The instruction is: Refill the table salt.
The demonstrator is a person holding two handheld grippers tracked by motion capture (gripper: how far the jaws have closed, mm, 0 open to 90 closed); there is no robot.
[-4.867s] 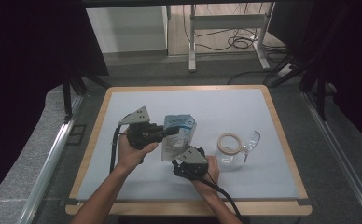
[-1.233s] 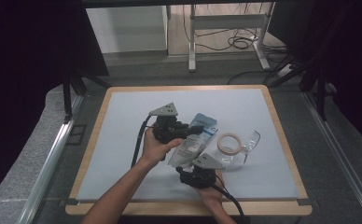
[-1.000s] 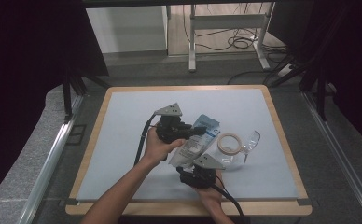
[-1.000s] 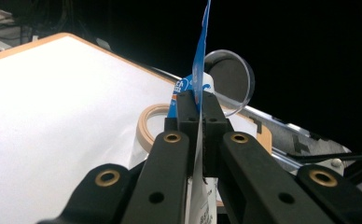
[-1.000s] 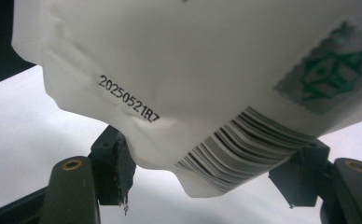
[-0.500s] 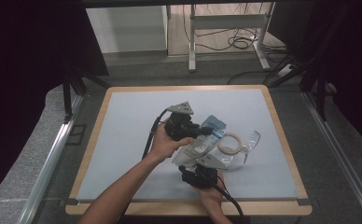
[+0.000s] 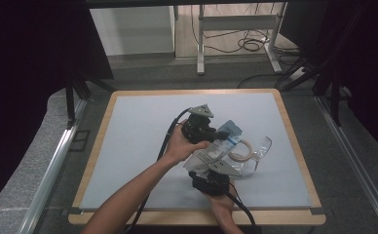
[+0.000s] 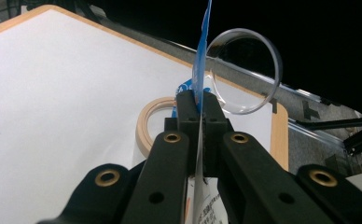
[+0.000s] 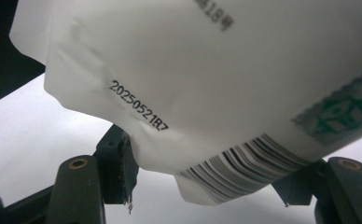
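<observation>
Roughly mid-task, I'd say: the desk carries three things, all w/ places given relative to the clear plastic cup lying on its side toward the desk's right half, mouth pointing at the person's left.

Biggest item is the white pouch, blue along its top seal, printed w/ a date code and barcode on the underside. It's off the desk, slanted, its blue top just beside the cup's mouth. Looks like it's being brought up to the cup, maybe to go in or be opened over it; can't tell which.

Left gripper is fully closed, pinching the thin blue top edge of the pouch, on the near-left side of the cup. Right gripper sits below the cup toward the person; its jaws stand part-open around the pouch's bottom corner, and the pads look to be pressing the bag, so it's supporting the lower end.

Smallest: a roll of tape, flat on the desk, touching or just in front of the cup's mouth, under the pouch's top.

Done: pouch picked up, held at both ends. Left: nothing in the cup yet, pouch seal appears intact.
</observation>
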